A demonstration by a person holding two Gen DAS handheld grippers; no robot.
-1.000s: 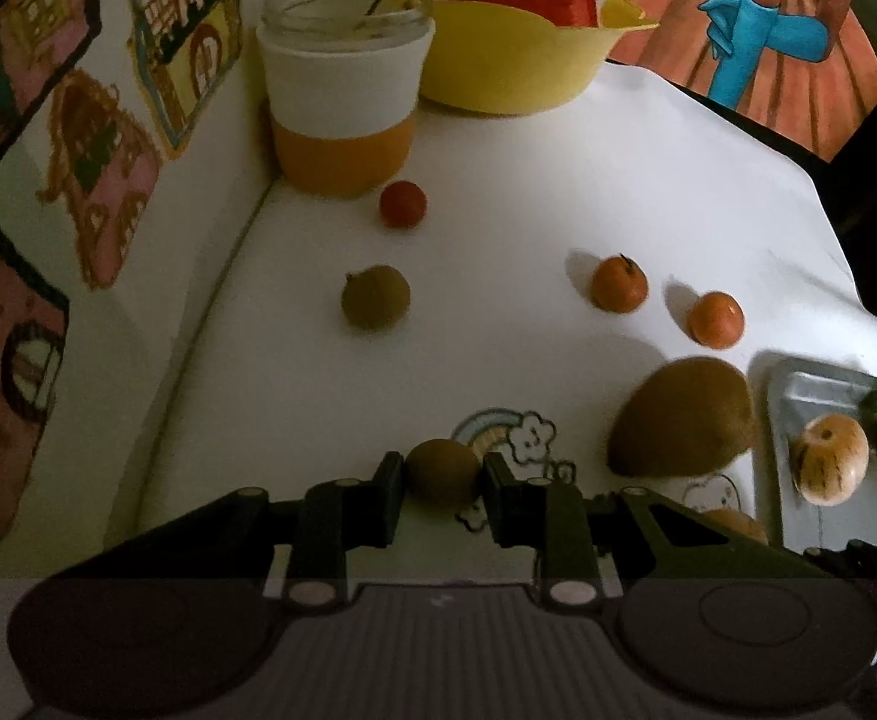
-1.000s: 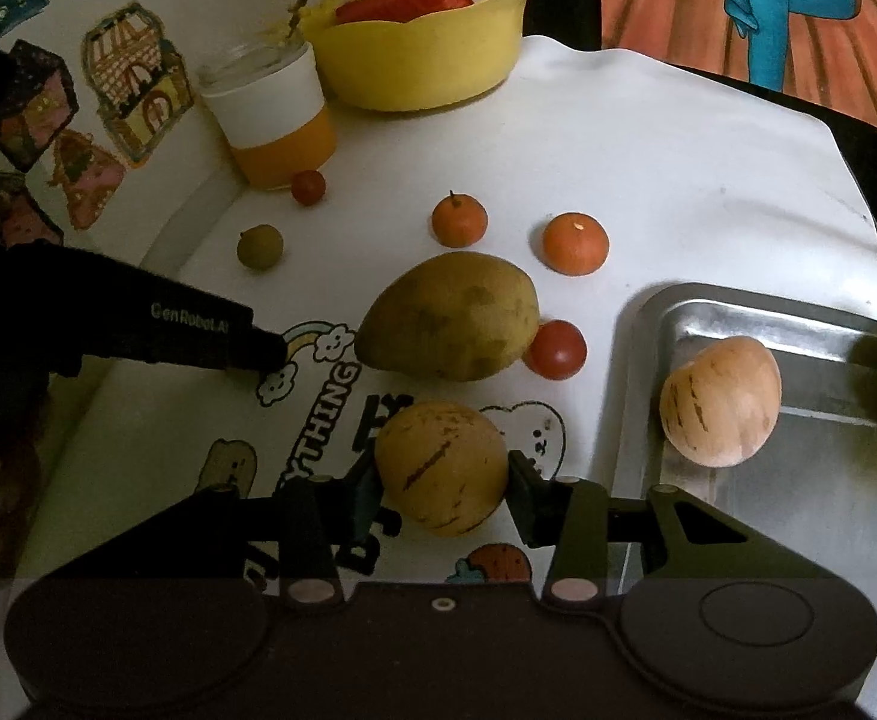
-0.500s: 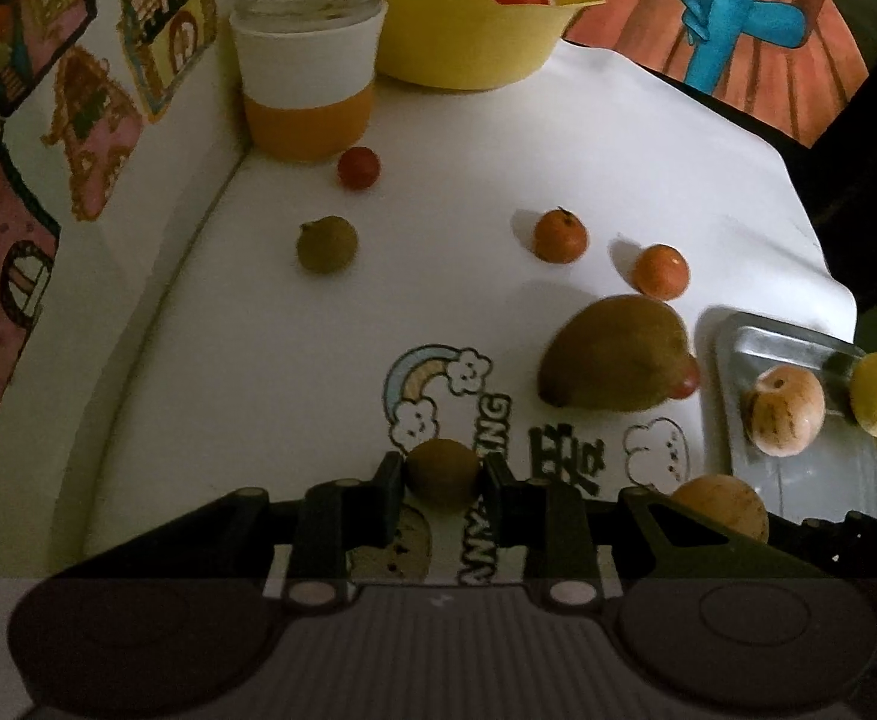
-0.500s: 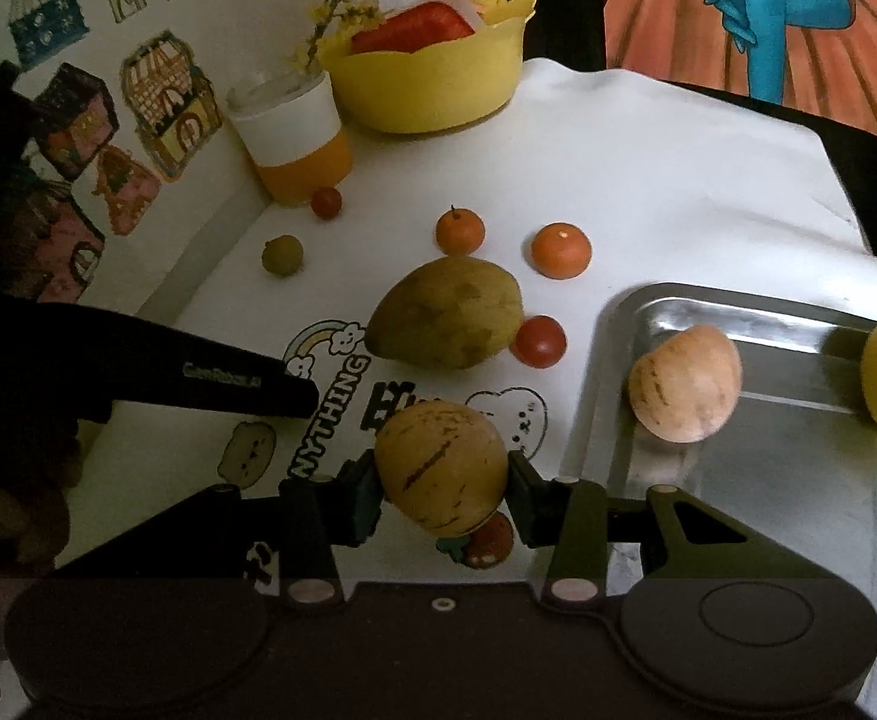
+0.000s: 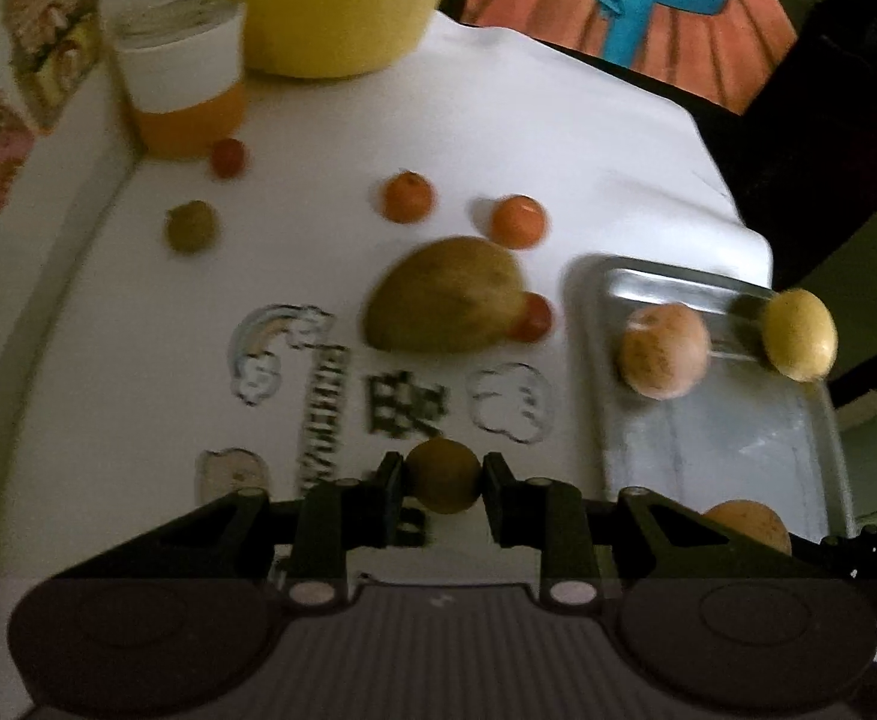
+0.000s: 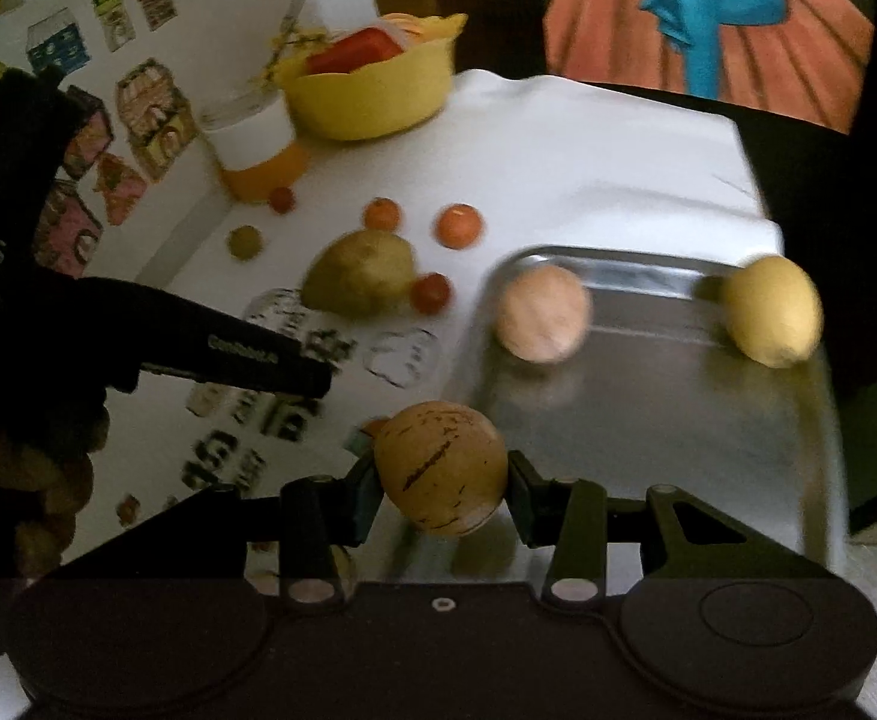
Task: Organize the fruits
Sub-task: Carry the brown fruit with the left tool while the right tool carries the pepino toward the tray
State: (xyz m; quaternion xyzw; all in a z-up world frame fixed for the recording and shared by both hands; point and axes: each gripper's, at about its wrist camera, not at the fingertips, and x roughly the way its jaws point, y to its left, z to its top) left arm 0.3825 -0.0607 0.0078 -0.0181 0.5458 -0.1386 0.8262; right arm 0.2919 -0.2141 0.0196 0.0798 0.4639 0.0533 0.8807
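Both grippers' fingers clamped on fruit: right gripper (image 6: 443,474) w/ streaked melon (image 6: 440,467) over metal tray (image 6: 678,420) for drop-off, left gripper (image 5: 443,476) holding small brown fruit (image 5: 443,474) above tablecloth (image 5: 138,360)

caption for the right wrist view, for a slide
Right gripper holds a striped tan fruit over the near corner of a metal tray holding a peach-coloured fruit and a lemon.

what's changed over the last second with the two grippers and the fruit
The right gripper has carried its striped melon rightward from the printed cloth to the metal tray. The left gripper, clamped on its small brown fruit, has drawn back toward the tray side. Nothing was let go; the mango, oranges and tray fruit stayed put.
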